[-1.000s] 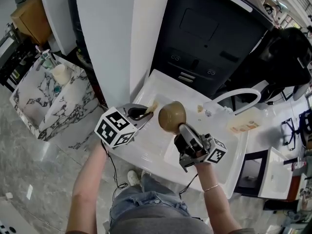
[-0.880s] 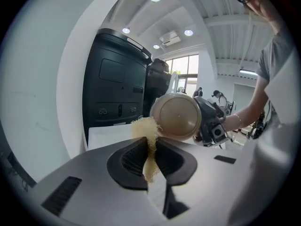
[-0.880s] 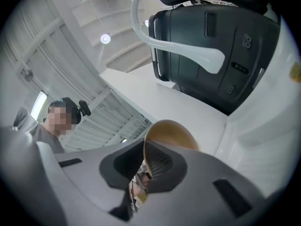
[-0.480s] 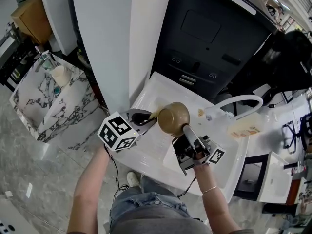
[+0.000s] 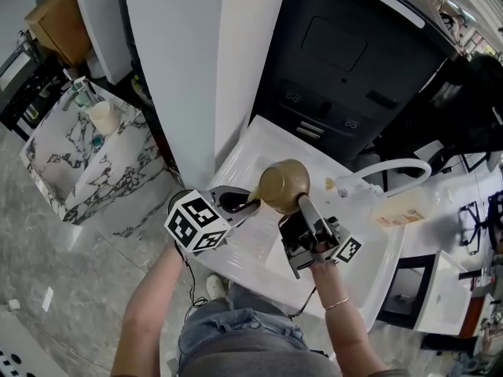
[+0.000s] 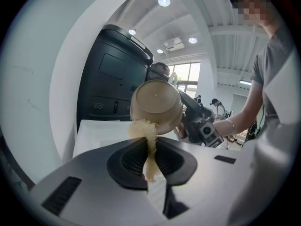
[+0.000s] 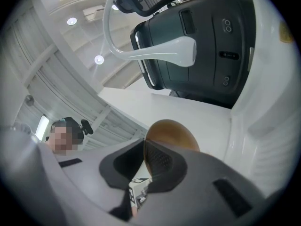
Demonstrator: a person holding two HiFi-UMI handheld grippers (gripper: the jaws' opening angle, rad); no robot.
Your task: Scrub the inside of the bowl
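Note:
A brown-gold bowl (image 5: 284, 184) is held up over the white sink counter (image 5: 250, 149), tipped on its side. My right gripper (image 5: 302, 207) is shut on its rim; in the right gripper view the bowl (image 7: 175, 133) sits pinched between the jaws of that gripper (image 7: 143, 161). My left gripper (image 5: 242, 203) is shut on a beige fibrous scrub pad (image 6: 145, 134), whose tip presses against the lower edge of the bowl (image 6: 156, 106). In the left gripper view the left gripper (image 6: 149, 163) points at the bowl, with the right gripper (image 6: 203, 125) behind it. Whether the pad reaches inside is hidden.
A white arched faucet (image 5: 387, 166) rises at the right of the sink, also overhead in the right gripper view (image 7: 155, 52). A black appliance (image 5: 346, 53) stands behind the counter. A white pillar (image 5: 177, 61) and a marble-topped stand (image 5: 67, 159) are at the left.
The left gripper has brought the scrub pad from just beside the bowl up against its edge. Bowl and right gripper have shifted slightly to the right.

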